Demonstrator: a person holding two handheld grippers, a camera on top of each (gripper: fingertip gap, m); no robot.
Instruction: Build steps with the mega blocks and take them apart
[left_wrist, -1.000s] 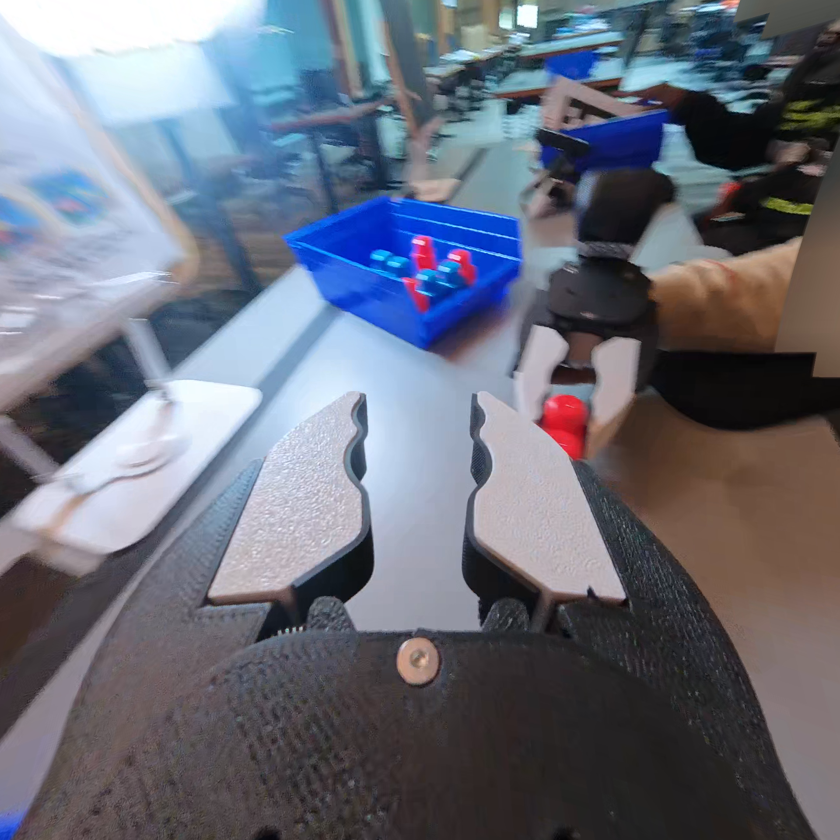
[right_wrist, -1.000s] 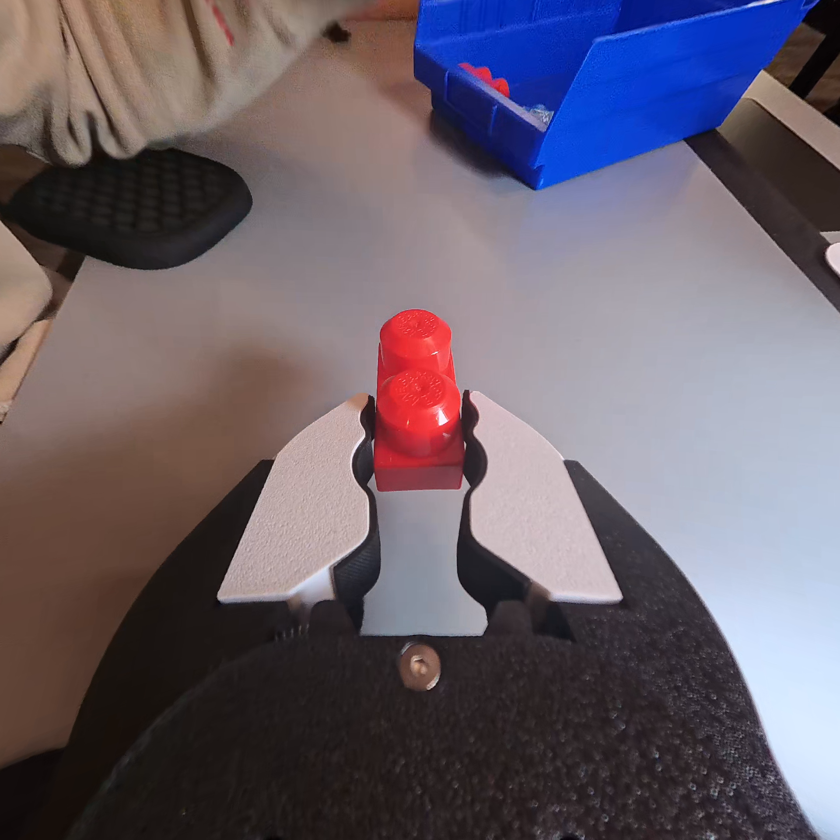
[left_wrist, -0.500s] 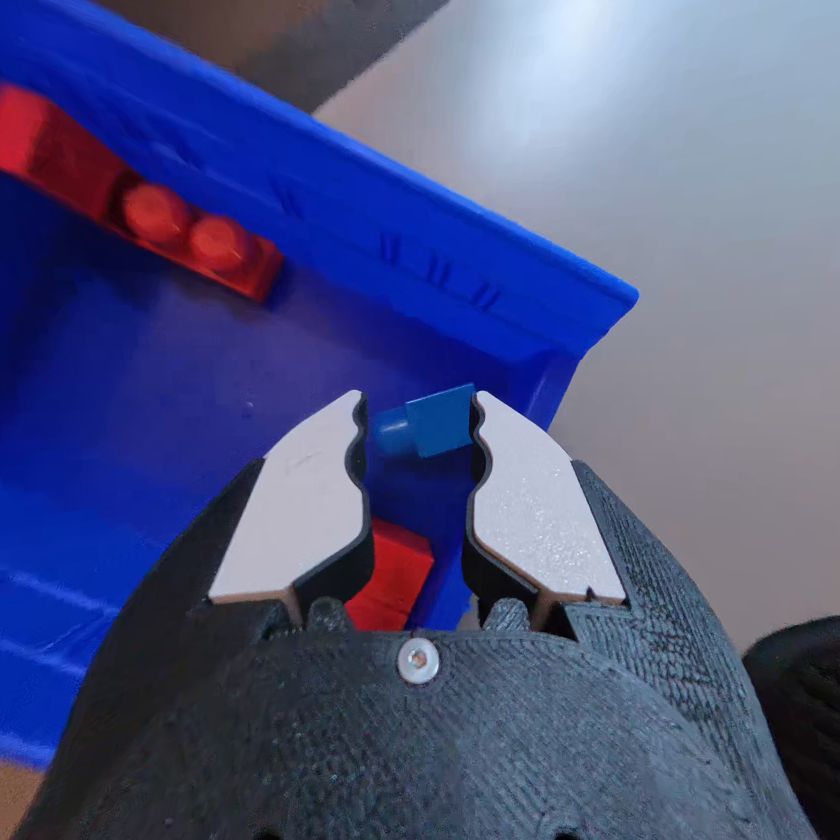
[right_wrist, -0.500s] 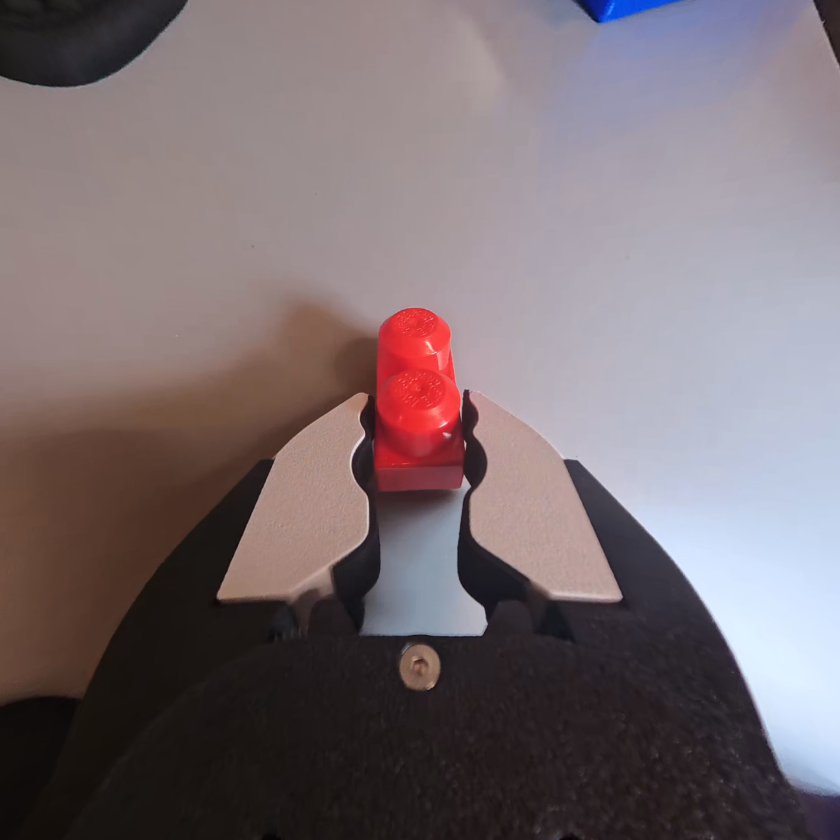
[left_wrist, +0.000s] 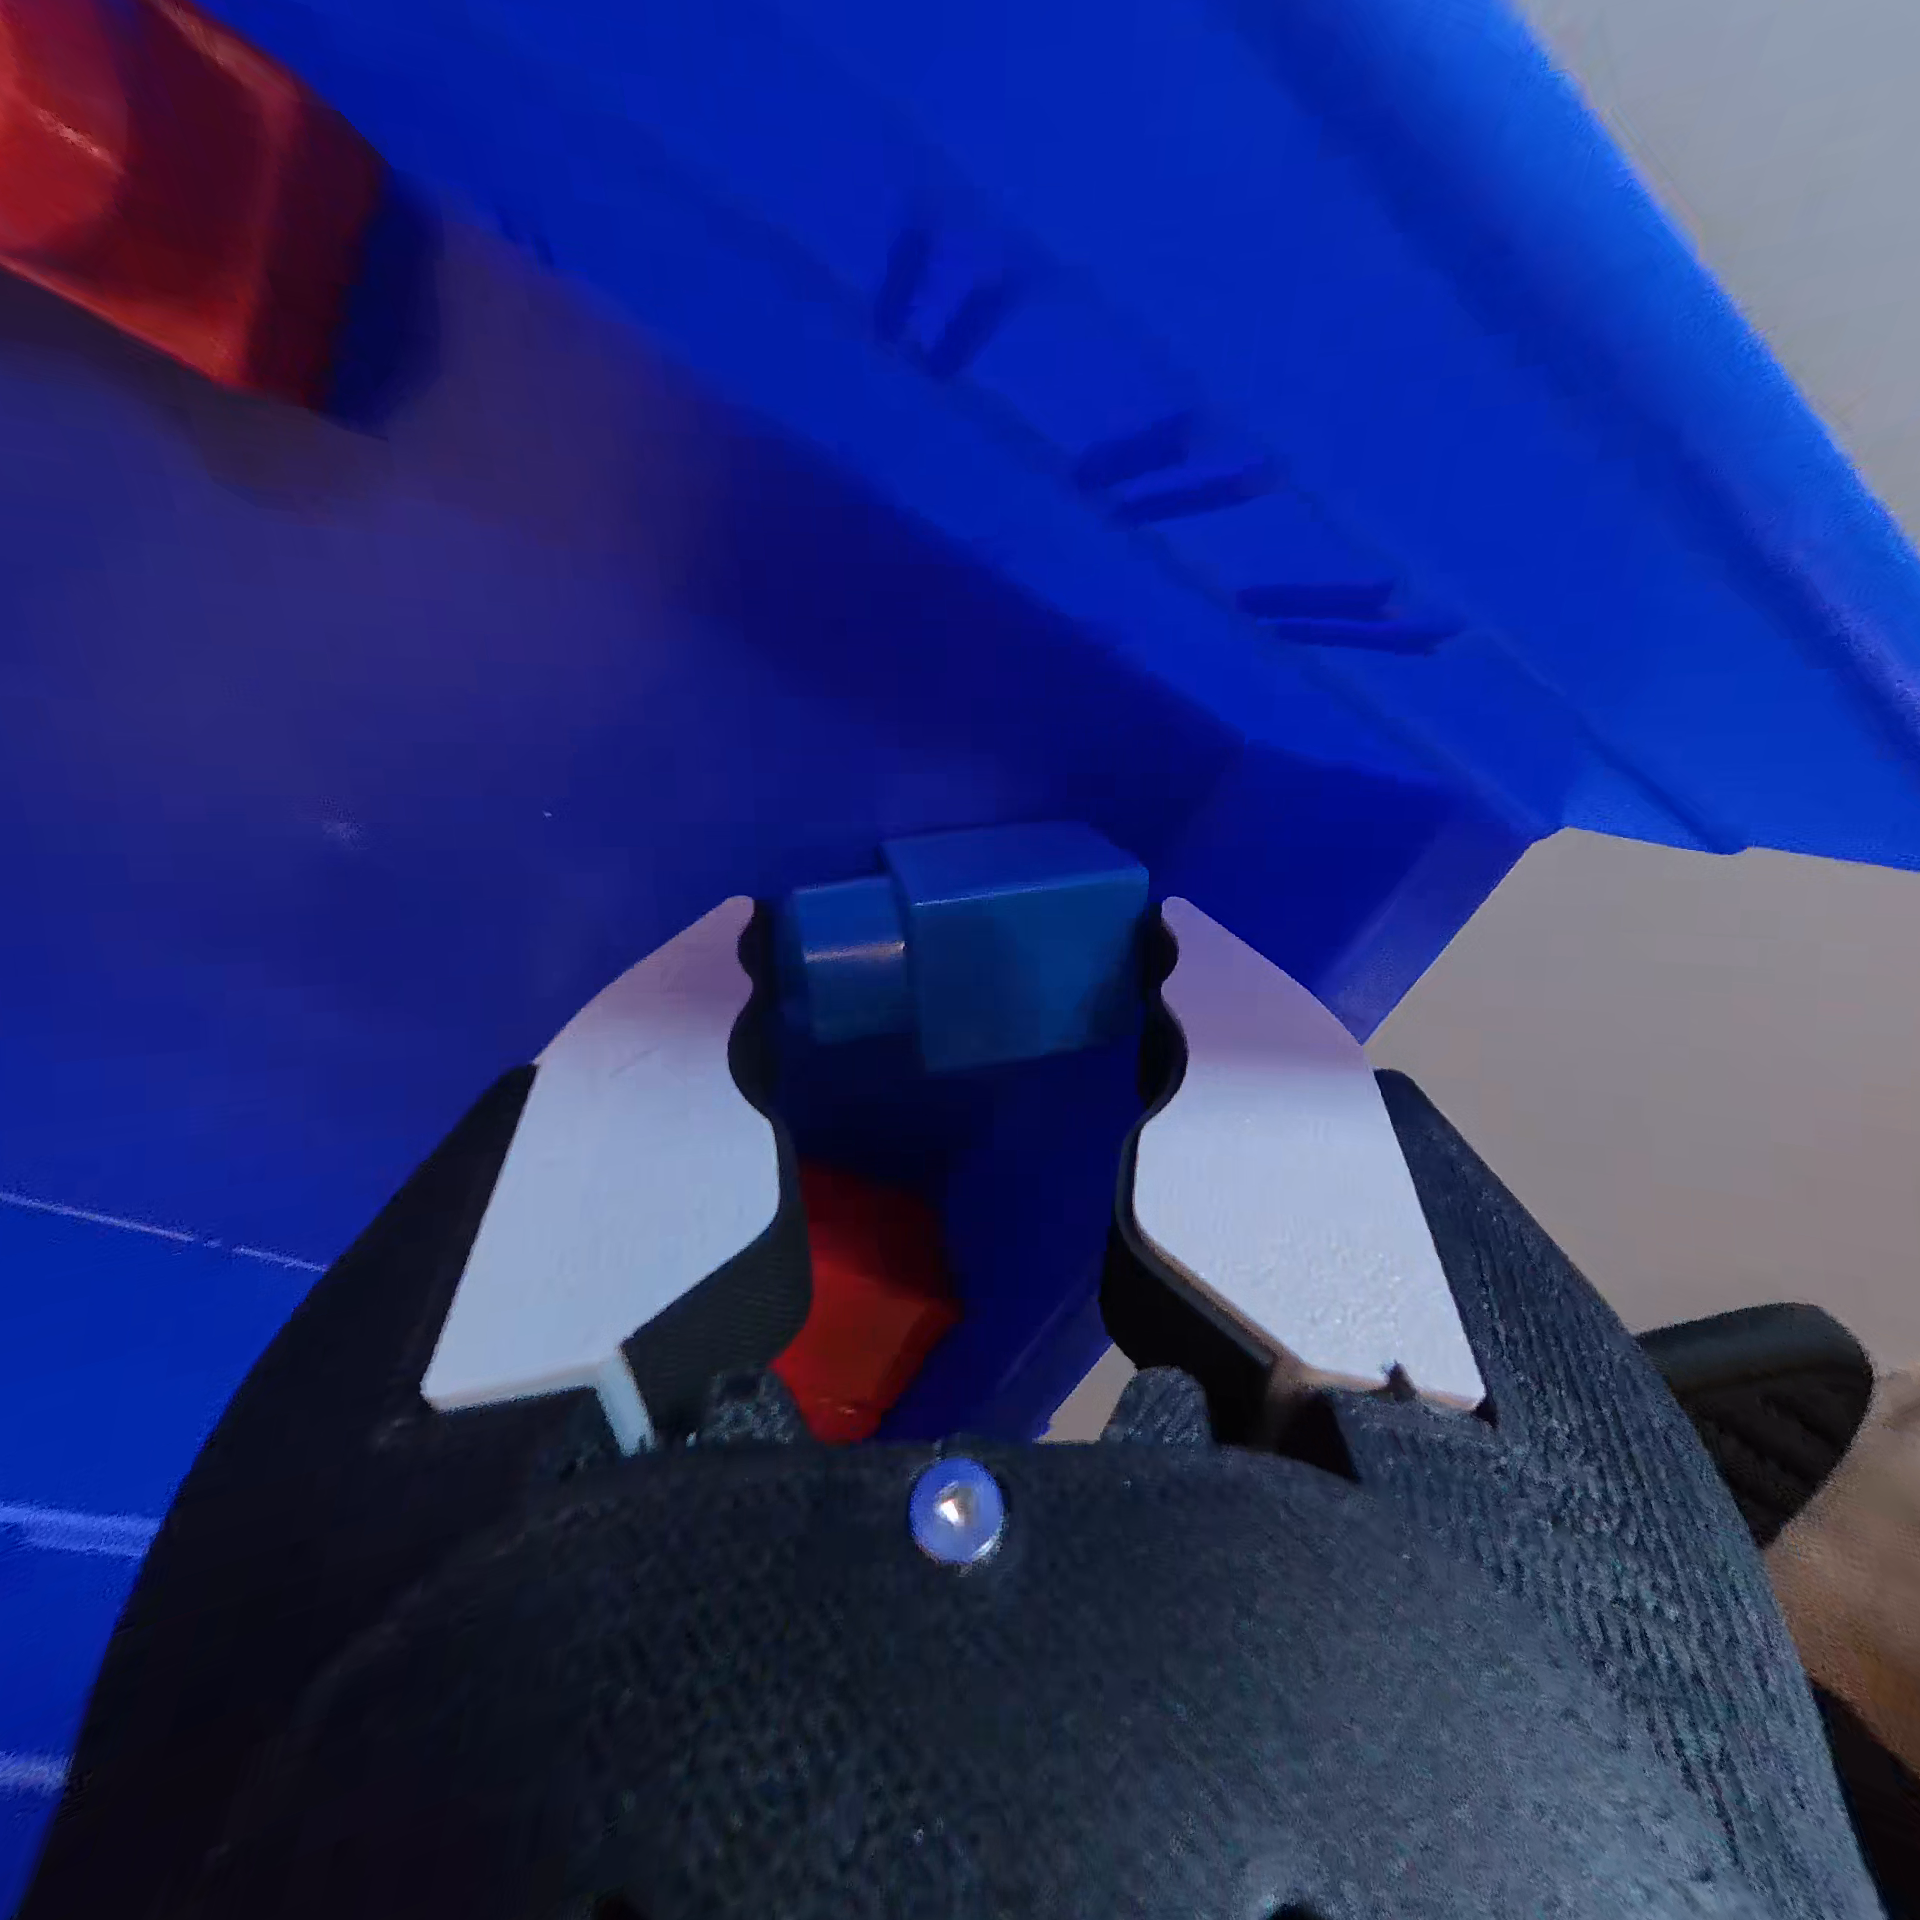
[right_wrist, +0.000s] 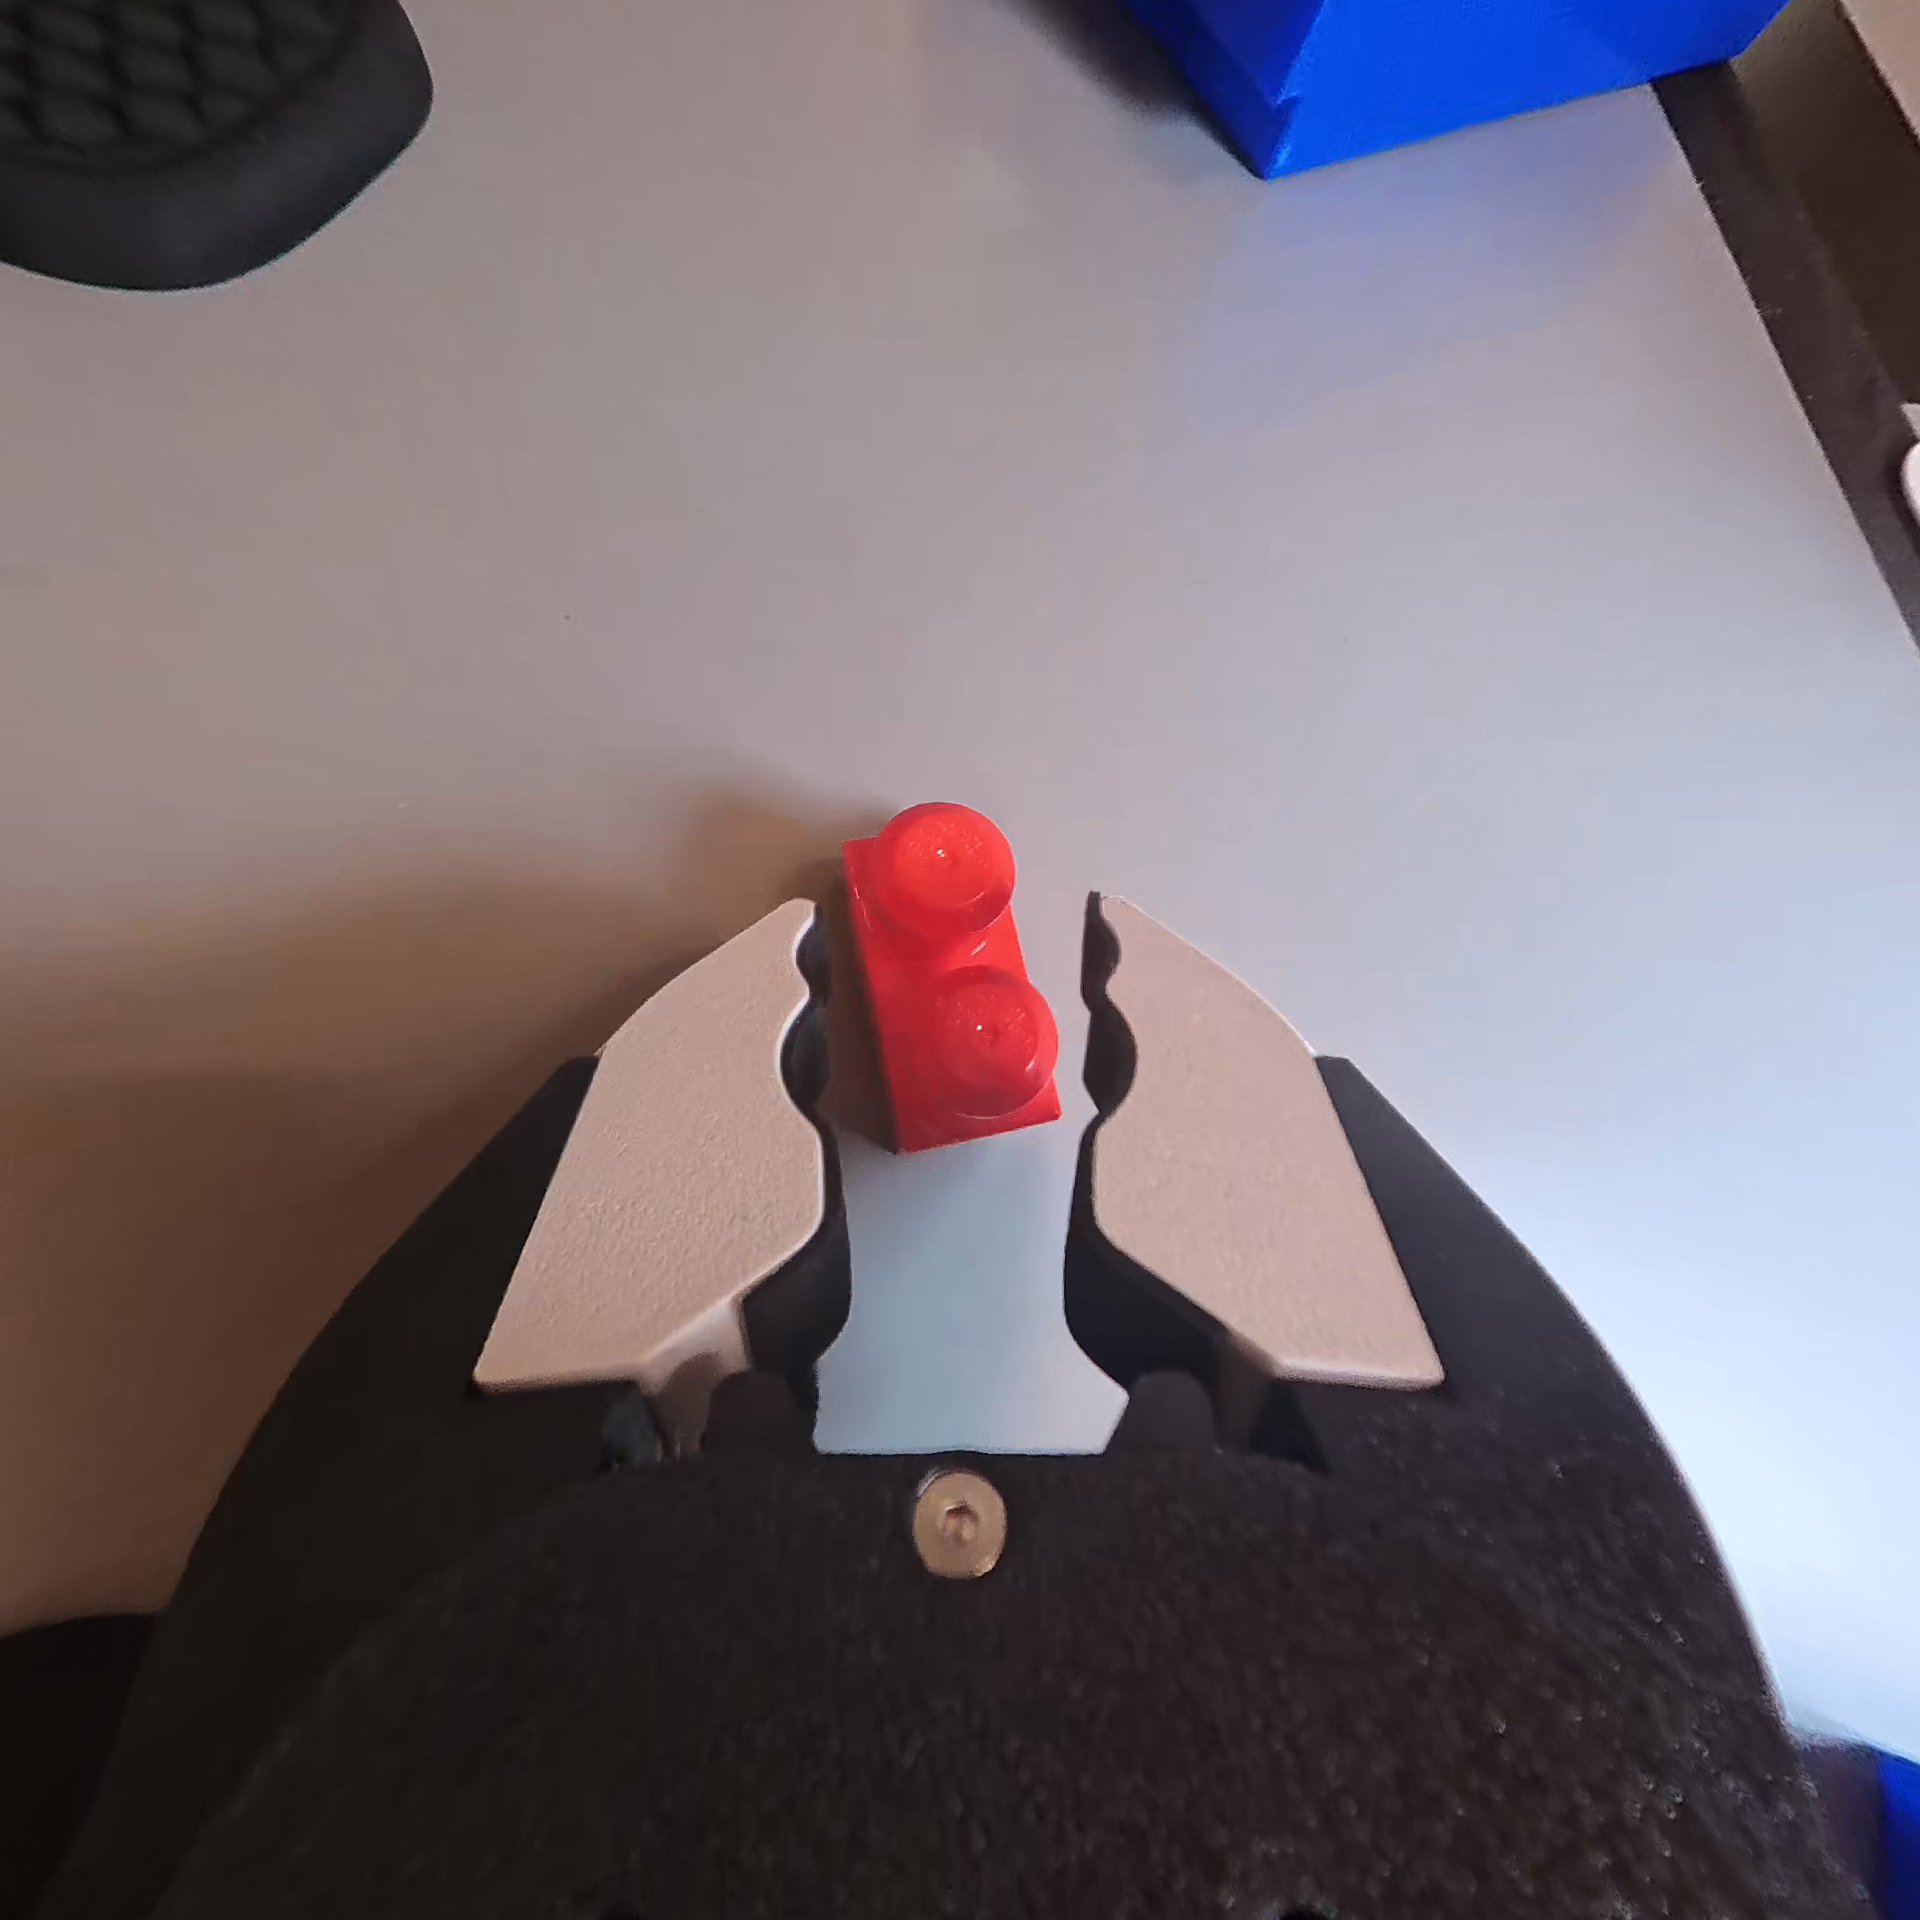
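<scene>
Table: pale grey flat tabletop (right_wrist: 1039, 520), bare around the right gripper's work spot; a dark strip runs along its right edge.
Bin: deep blue moulded plastic storage bin (left_wrist: 1143, 312), walls filling the left wrist view; one corner of it shows at the top of the right wrist view, well apart from the red block on the table.
Left gripper (left_wrist: 956, 925): reaching down inside the bin near a corner, jaws narrowed around a small dark blue one-stud plastic block (left_wrist: 997, 956). The block lies on its side, stud pointing toward the left fingertip, base toward the right; both tips look to be touching it, though a firm clamp is my judgement.
Right gripper (right_wrist: 951, 914): jaws parted, nothing held.
Red block: glossy red two-stud plastic block (right_wrist: 951, 997), studs up on the table, between the open fingertips, long axis running away from the camera and slightly skewed; nearer the left finger, clear gap on the right.
Other bin contents: red blocks, one blurred at upper left (left_wrist: 156, 208), another behind the left gripper's jaws (left_wrist: 862, 1299).
Turning relation: the blue block's stud lies crosswise in the jaws, so it probably needs rotating upright before pressing onto a red stud.
</scene>
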